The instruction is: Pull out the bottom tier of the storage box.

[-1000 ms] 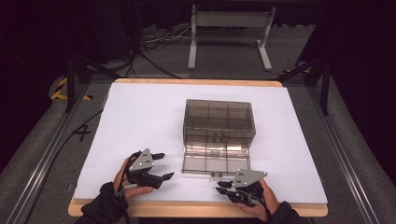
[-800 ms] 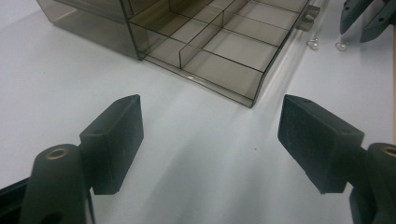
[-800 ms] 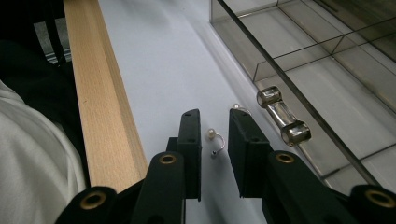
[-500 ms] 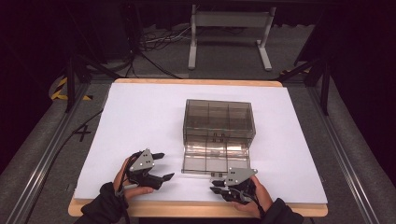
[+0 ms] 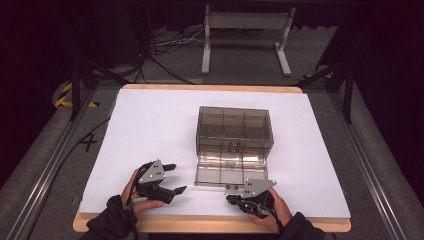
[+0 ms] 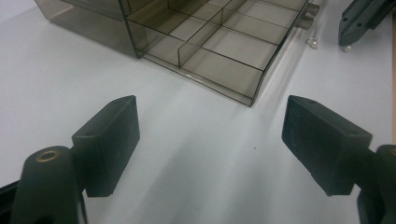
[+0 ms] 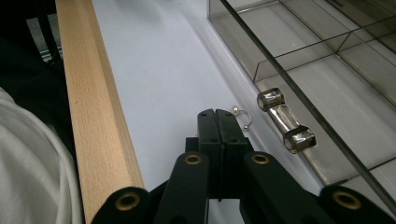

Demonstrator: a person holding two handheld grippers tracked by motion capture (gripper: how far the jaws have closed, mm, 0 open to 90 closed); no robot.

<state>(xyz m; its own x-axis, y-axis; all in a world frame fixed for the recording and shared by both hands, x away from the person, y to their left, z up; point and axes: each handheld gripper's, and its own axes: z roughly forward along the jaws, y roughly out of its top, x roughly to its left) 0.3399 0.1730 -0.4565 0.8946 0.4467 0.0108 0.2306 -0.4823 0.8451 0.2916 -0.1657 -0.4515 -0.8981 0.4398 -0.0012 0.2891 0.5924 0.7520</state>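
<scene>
While the organizer box (image 5: 234, 145) lies open and empty, right gripper (image 7: 219, 122) pinches shut just short of an earring (image 7: 242, 115) beside its lid; left gripper (image 6: 210, 140) gapes idle; stowing remains.

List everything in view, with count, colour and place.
organiser box: 1, smoky clear plastic, mid-table, lid open toward the person.
earring: 1, silvery with a pearl, on the sheet by the lid's handle, just past the right gripper's tips.
paper sheet: 1, white, covering the table.
table: 1, light wood edge.
metal stand: 1, grey, on the floor behind.
left gripper: 1, black, near left, open.
right gripper: 1, black, near right, shut, jaws just closed.
</scene>
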